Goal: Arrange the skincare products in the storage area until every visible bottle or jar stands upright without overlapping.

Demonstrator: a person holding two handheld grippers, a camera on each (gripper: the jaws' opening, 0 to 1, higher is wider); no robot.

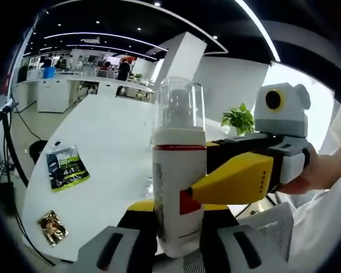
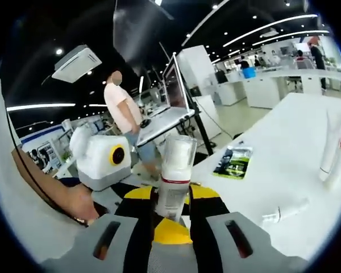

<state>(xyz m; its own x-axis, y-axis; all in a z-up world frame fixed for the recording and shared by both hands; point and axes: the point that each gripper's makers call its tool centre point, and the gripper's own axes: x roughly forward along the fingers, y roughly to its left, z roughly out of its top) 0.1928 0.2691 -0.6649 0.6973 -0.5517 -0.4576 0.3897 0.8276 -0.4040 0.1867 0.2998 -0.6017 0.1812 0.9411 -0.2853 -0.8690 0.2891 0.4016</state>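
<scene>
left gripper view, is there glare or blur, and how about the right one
Left gripper view: bright glare washes out the window at right, while the bottle stays sharp. Right gripper view: the white table looks overexposed, ceiling lines bend strongly, and the bottle is slightly soft.

Beyond the green sachet the worktop lies bare; nearer than it, only a gold packet intrudes.
</scene>
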